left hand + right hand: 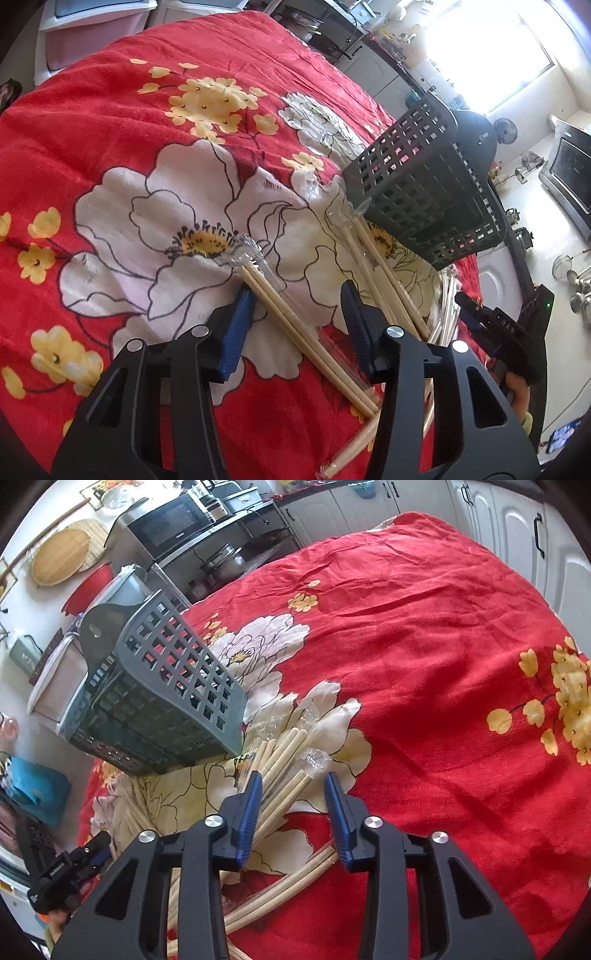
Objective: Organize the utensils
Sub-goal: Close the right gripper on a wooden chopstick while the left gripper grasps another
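Left gripper (297, 310): nearest the lens, blue pads set partly apart astride a wrapped pair of chopsticks (295, 325) that runs from 6 toward 11 o'clock; neither pad visibly presses the wood, so this reads as lining up for a pick, not a hold.
Tablecloth (129, 122): red with large white flowers, spread under everything; it keeps the loose sticks from rolling.
Chopstick pile (284, 760): plastic-sleeved pairs fanned out at the basket's foot, tips toward 12 o'clock, near enough to be fed in one pair at a time.
Basket (173, 686): grey lattice holder tipped on its side at 10 o'clock in the right wrist view, 2 o'clock in the left; whether anything is inside cannot be told.
Right gripper (293, 794): pads narrowed over the pile's near ends, sticks between them, no firm contact visible.
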Demonstrator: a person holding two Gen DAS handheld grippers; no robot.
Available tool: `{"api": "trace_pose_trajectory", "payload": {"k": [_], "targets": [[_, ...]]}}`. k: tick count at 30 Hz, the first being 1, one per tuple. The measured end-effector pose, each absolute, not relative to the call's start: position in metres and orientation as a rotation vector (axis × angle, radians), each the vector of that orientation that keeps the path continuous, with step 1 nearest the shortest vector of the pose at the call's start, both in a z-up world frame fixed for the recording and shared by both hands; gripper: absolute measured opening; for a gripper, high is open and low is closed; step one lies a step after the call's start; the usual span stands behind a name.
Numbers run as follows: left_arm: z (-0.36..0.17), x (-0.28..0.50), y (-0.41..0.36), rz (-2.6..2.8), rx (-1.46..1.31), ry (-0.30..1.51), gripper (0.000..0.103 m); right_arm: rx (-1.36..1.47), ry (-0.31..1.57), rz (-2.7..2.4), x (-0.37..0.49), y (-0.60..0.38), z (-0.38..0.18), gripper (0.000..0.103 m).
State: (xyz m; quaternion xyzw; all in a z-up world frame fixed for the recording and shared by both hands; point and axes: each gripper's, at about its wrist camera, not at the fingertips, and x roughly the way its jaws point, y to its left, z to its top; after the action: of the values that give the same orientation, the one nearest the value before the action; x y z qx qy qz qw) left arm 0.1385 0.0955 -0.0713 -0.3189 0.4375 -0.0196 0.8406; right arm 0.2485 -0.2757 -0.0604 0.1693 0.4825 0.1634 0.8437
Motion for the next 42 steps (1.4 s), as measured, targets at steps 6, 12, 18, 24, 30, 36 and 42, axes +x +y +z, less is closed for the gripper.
{"api": "trace_pose_trajectory", "payload": {"k": [6,12,18,24,30,36,42], "targets": [[-0.07,0.145,0.097,-0.032,-0.665,0.928,0.035,0.387,1.028,0.355,0.251,-0.279,-0.061,0.02],[-0.072,0.155,0.099,-0.011,-0.647,0.928,0.021,0.407,1.026,0.36,0.25,-0.283,-0.062,0.016],[-0.075,0.161,0.104,-0.009,-0.642,0.919,0.01,0.407,1.005,0.362,0.248,-0.287,-0.055,0.014],[-0.076,0.163,0.111,-0.031,-0.675,0.904,0.008,0.393,0.968,0.36,0.241,-0.295,-0.04,0.012],[-0.061,0.157,0.123,-0.034,-0.708,0.845,0.006,0.37,0.917,0.377,0.233,-0.297,-0.017,0.011],[-0.028,0.155,0.131,-0.034,-0.684,0.753,0.004,0.349,0.853,0.411,0.225,-0.292,0.011,0.009],[0.014,0.157,0.125,-0.075,-0.627,0.664,0.003,0.296,0.785,0.451,0.214,-0.277,0.039,0.008]]}}
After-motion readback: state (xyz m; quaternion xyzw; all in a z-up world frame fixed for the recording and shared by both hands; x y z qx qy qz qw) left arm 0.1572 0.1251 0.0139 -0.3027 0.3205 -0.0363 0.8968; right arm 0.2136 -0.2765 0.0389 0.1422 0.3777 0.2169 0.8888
